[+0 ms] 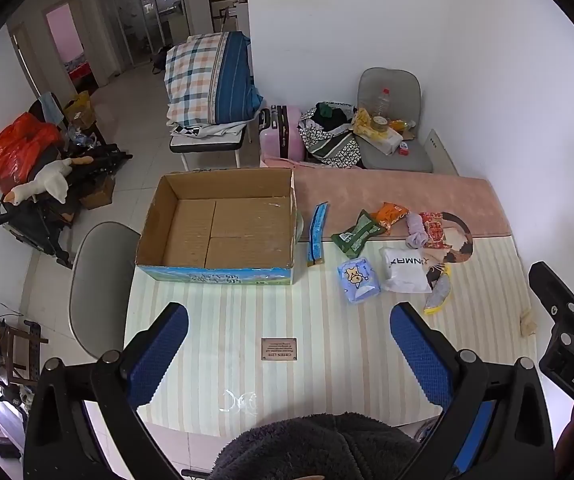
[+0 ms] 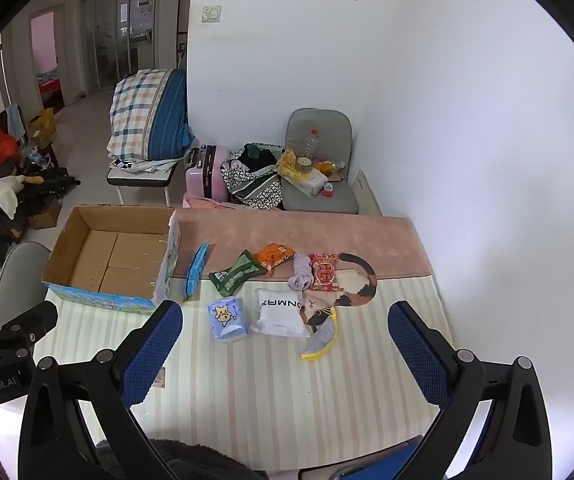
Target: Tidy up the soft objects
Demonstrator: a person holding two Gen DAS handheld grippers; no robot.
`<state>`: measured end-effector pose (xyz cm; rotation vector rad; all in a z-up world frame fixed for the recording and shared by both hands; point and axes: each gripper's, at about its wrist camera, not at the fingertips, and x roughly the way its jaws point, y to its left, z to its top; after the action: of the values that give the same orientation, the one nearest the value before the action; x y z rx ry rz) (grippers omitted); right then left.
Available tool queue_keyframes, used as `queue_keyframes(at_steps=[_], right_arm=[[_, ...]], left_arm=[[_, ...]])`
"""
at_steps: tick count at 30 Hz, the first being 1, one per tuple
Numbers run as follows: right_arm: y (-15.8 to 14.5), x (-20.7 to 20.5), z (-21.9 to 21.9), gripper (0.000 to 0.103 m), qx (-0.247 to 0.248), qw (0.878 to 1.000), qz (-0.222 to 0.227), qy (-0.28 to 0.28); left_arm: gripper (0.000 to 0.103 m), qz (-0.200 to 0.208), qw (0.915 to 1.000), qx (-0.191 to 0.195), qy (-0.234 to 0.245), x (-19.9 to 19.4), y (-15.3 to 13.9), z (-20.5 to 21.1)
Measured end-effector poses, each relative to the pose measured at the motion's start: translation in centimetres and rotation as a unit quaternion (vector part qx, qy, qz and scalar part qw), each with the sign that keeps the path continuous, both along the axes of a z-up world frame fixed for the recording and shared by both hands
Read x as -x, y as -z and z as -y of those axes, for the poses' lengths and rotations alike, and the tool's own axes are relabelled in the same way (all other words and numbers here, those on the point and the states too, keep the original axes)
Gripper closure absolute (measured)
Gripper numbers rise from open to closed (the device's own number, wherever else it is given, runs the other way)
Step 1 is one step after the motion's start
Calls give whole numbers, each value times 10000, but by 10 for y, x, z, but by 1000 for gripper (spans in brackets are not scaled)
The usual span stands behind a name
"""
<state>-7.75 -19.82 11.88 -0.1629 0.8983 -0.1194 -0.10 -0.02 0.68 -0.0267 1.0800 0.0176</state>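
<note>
Left gripper [image 1: 289, 350]: jaws spread wide, nothing between the blue pads; held above the near striped part of the table [image 1: 327, 376]
Right gripper [image 2: 285, 350]: jaws likewise wide apart, holding nothing; above the table's near edge, right of the left gripper
Cardboard box [image 1: 223, 228]: open-topped, nothing inside; stands on the table's far left
Soft items: lie loose on the table to the right of the box, well apart from both grippers
Blue flat packet [image 1: 317, 234]: just beside the box's right wall
Green pouch [image 2: 237, 274]; orange pouch [image 2: 274, 256]; lilac sock [image 2: 302, 272]; red packet [image 2: 324, 272]: a row farther back
Pale-blue tissue pack [image 2: 227, 318]; white bag [image 2: 281, 312]: side by side, nearer
Grey-and-yellow piece [image 2: 321, 340]: right of the white bag, nearest
</note>
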Motion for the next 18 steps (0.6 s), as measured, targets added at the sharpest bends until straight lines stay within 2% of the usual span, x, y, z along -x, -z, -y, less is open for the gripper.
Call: queue_keyframes(at_steps=[18], right_arm=[[3,-1,-2,0,-68,10000,1,22]], left_arm=[[0,45,10000,-12,17,-9,-3,-2]])
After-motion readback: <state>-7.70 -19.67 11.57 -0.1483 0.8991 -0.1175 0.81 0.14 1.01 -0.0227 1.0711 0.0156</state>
